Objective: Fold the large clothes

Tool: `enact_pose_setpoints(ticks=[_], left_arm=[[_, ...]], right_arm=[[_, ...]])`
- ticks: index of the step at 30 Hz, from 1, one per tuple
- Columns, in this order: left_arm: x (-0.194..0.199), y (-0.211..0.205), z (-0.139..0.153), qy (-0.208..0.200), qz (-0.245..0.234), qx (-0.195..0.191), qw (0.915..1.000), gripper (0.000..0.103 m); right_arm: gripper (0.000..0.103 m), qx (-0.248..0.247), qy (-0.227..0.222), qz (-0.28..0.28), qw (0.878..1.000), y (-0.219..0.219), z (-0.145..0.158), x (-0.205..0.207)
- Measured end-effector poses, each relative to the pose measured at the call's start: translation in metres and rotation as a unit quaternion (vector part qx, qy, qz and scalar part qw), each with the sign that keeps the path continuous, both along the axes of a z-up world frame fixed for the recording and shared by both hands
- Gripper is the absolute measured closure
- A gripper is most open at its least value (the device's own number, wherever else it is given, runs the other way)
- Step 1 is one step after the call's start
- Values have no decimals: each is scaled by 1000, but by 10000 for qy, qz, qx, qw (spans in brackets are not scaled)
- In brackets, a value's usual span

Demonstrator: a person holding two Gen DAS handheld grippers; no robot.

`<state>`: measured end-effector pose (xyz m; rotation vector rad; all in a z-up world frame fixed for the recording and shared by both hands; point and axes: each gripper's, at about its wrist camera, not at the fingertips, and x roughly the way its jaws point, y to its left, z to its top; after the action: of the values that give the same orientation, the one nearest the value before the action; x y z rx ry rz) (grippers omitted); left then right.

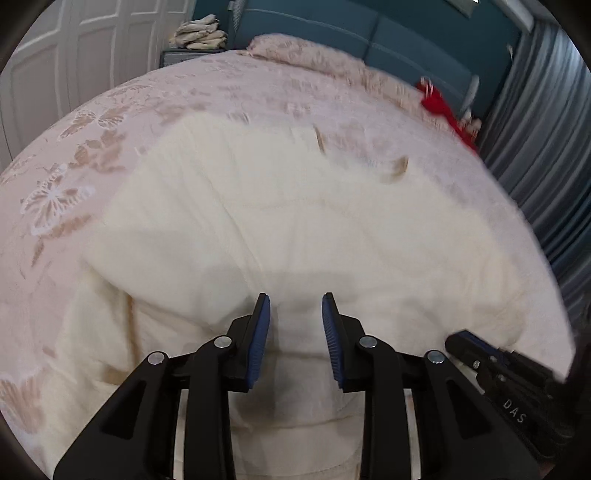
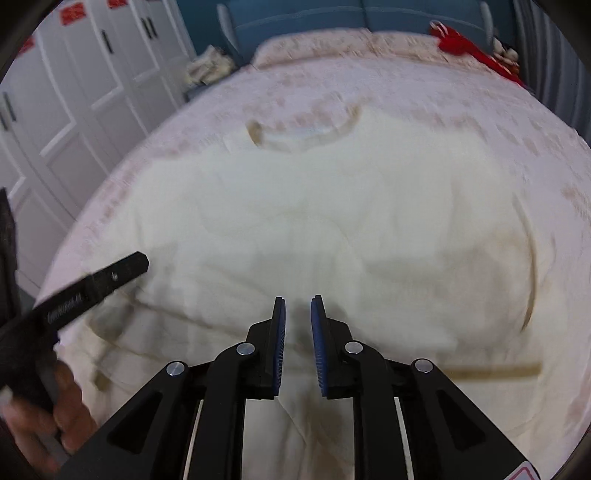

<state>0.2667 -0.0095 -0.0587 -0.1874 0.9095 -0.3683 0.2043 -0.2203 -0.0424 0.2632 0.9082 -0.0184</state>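
Honestly, with my left gripper [image 1: 295, 314] and right gripper [image 2: 298, 314] both slightly parted and empty above the cream garment [image 1: 258, 221] spread toward twelve o'clock on the bed [image 1: 55, 177], a shallow pinch could miss a layer.

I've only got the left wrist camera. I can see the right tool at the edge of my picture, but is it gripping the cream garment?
Observer: No. The right tool has its jaws slightly apart with nothing between them, above the cream garment.
Operator: Where's the neckline? I can't make it out here.
Observer: The brown-trimmed neckline curves across the garment's far end, away from the tool.
Operator: Anything on the wardrobe doors? Mine look plain.
Observer: Red stickers sit near the top of the white wardrobe doors.
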Motion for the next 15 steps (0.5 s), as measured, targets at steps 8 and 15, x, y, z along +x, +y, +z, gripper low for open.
enact_pose_setpoints(ticks=[8, 15], left_arm=[[114, 41, 48, 84, 778, -857, 9932, 59], [204, 42, 15, 630, 1023, -678, 9904, 59]], right_arm=[[80, 741, -392, 271, 9961, -4, 41, 105], [78, 1092, 58, 60, 9940, 3, 4, 231]])
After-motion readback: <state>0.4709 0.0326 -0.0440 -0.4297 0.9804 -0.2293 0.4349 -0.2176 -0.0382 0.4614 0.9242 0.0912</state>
